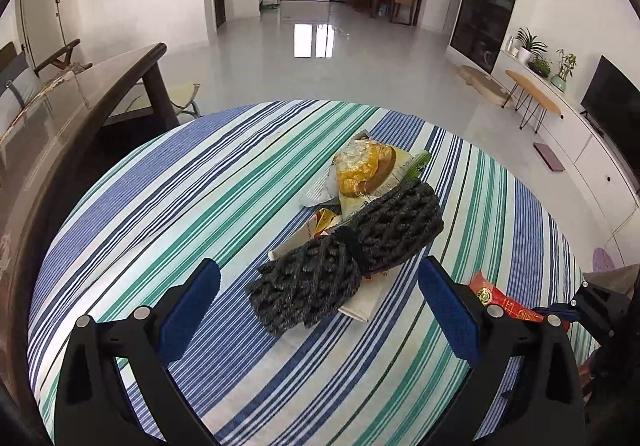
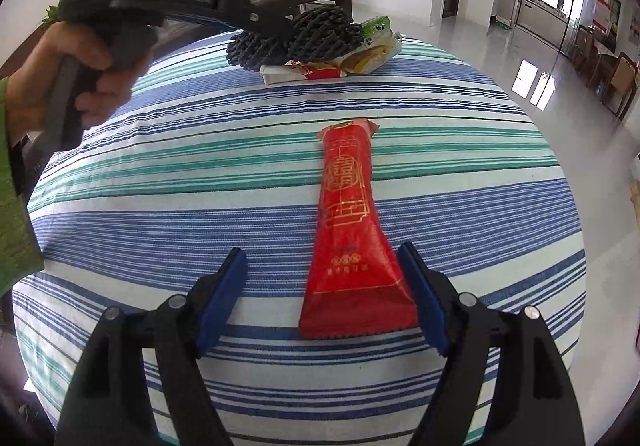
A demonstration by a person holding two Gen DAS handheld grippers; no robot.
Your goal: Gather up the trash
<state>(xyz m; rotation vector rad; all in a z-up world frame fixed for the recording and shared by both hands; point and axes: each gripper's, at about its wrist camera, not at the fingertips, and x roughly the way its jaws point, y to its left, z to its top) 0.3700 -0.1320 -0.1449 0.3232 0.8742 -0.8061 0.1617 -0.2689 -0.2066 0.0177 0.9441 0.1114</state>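
Red wrapper lies flat on the striped counter between the spread-open right tool; next, clench. Left tool, also released, faces the black netting.

Round table under a blue, green and white striped cloth, red wrapper lying flat near one edge, well apart a heap of wrappers topped by black foam netting
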